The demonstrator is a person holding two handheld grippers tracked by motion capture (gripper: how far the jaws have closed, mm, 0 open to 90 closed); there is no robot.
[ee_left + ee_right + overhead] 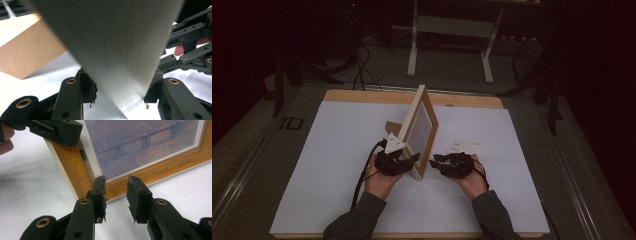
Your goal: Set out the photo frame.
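A wooden picture frame (422, 125) stands upright on the white table cover (332, 165), one corner toward me. It holds a bluish bridge picture (140, 142), and a brown backing prop (391, 127) leans behind it. My left gripper (409, 161) is shut on the frame's near upright edge (117, 62), with a pad pressing on each side. My right gripper (439, 160) hovers just right of that corner, open, with nothing between its fingers. In the right gripper view its fingertips (100, 192) point at the frame's lower rail (160, 167), short of touching it. The left gripper's jaw clamps the corner there.
The brown prop (27, 55) rests on the cover to the frame's left. The wooden table edge (362, 95) shows at the back. Beyond it, a white table stand (449, 45) and cables (359, 70) sit on the dark floor. Open cover lies on both sides.
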